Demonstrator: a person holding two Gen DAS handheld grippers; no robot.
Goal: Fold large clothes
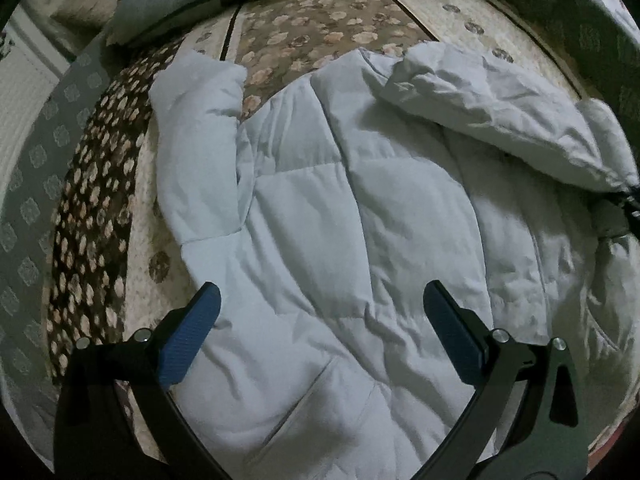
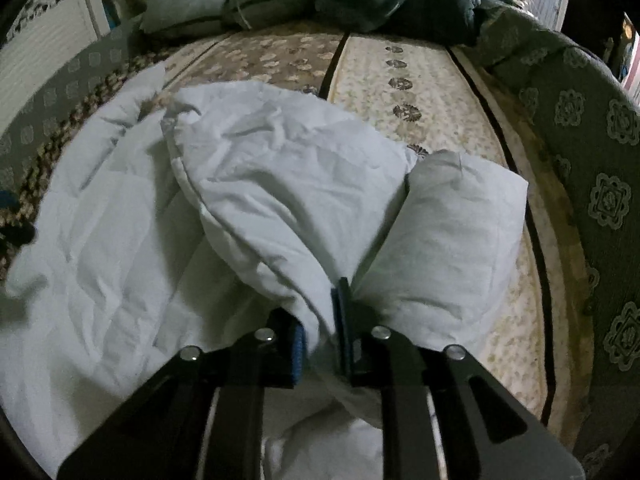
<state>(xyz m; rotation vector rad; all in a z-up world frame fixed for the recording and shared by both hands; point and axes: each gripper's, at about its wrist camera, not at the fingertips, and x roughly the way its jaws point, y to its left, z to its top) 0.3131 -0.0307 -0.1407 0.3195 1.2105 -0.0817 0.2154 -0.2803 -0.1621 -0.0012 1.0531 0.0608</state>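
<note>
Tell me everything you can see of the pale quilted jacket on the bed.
The jacket is pale blue-white, puffy, with stitched quilt panels; the cloth looks soft and wrinkled. It lies spread over the patterned bed cover. One sleeve lies along its side. Another part is lifted and folded over the body, pinched by the right tool, which is shut on the fabric. The left tool hovers open above it, not gripping.
</note>
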